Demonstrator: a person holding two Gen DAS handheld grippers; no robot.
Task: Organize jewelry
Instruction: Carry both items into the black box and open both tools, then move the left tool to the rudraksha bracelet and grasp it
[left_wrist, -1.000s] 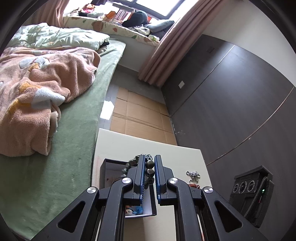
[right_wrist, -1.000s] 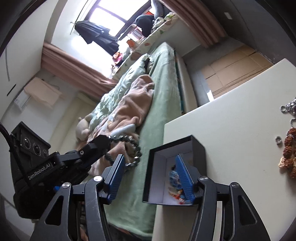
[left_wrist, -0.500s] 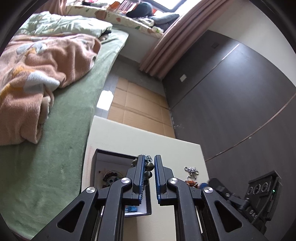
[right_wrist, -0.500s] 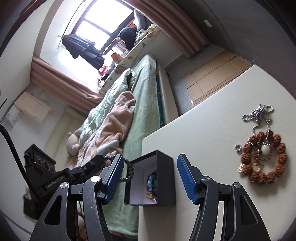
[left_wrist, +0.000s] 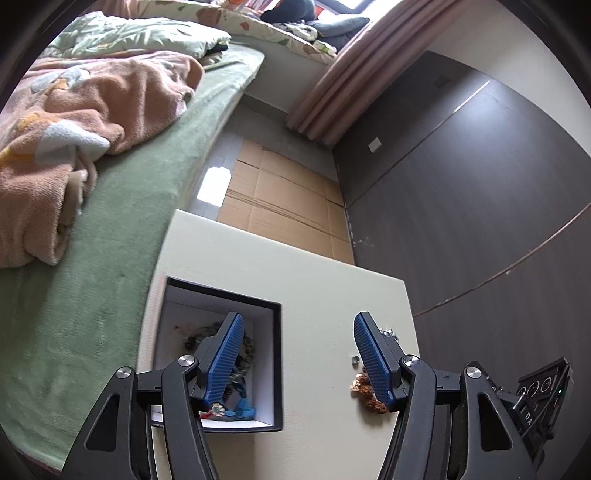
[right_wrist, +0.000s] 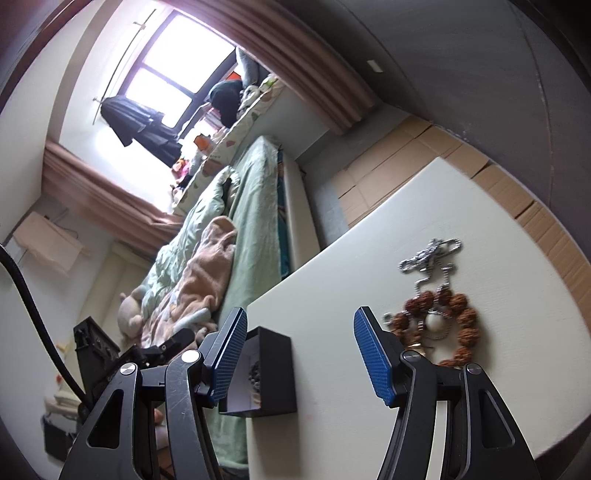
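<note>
A black box with a white lining stands at the left edge of the cream table. A dark bead bracelet lies inside it above a blue trinket. My left gripper hangs over the box's right wall, its jaws opening, with nothing between them. A brown bead bracelet, a silver chain and a small ring lie on the table to the right. My right gripper stands open over bare table between the box and the brown bracelet.
A bed with a green sheet and a pink blanket runs along the table's left side. A dark wall stands on the right. Cardboard covers the floor beyond the table's far edge.
My left gripper's jaws have opened and the dark bead bracelet has dropped from them into the box. The right gripper has swung from over the box towards the brown bracelet.
</note>
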